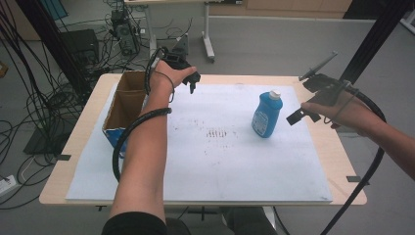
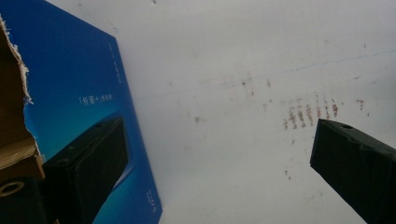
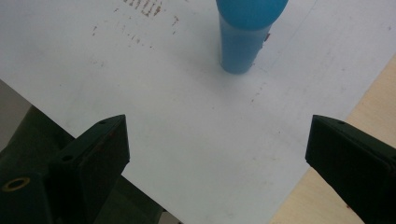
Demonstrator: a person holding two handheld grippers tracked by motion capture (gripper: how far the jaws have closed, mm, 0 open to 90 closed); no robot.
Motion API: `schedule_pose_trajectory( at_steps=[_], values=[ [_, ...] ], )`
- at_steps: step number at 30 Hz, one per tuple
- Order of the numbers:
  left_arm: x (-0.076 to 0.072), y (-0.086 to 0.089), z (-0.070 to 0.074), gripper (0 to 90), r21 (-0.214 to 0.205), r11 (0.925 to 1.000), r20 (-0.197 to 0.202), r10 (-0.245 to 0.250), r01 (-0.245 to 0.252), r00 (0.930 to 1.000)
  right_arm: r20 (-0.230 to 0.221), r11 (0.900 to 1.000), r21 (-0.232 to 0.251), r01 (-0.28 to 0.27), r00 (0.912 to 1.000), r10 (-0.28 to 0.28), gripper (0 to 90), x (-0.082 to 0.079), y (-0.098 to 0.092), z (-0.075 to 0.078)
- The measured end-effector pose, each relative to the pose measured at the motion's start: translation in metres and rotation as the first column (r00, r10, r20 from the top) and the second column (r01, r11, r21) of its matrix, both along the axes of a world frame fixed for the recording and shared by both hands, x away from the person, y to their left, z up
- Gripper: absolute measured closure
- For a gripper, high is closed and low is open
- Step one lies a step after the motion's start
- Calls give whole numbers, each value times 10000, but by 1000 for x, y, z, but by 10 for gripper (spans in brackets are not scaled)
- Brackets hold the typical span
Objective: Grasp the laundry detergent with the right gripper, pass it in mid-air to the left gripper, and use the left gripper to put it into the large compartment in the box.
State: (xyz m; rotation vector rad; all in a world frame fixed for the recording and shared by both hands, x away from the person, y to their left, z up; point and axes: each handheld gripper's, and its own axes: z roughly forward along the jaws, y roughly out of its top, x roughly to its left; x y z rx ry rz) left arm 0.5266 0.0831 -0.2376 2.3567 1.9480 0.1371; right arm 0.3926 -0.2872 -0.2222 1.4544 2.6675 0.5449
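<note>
Blue bottle (image 1: 267, 115) upright, white cap, label; both tools wide, empty.

Left edge: blocked by open brown cardboard box with blue outer wall (image 1: 128, 105), just beside left gripper (image 1: 192, 83).
Right half: upright blue plastic bottle with white cap (image 1: 267, 115) near right gripper (image 1: 299, 116).
Centre: bare white mat (image 1: 210, 161), open passage.
</note>
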Motion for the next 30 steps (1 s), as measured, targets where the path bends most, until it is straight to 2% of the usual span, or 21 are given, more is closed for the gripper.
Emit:
schedule_pose_trajectory(
  at_steps=[12,21,30],
  values=[
    [-3,0,-1,47,111,9999,-16,-10,10,10000,26,10000,-14,-2,10000,2,61,-2,0,2],
    [-7,-1,-1,48,101,9999,1,-61,61,10000,206,9999,-41,-105,9997,105,55,-4,-3,5],
    [-10,-3,-5,49,185,9997,40,-155,154,9999,465,9999,76,-134,9988,130,43,-4,-7,-9]
  ],
)
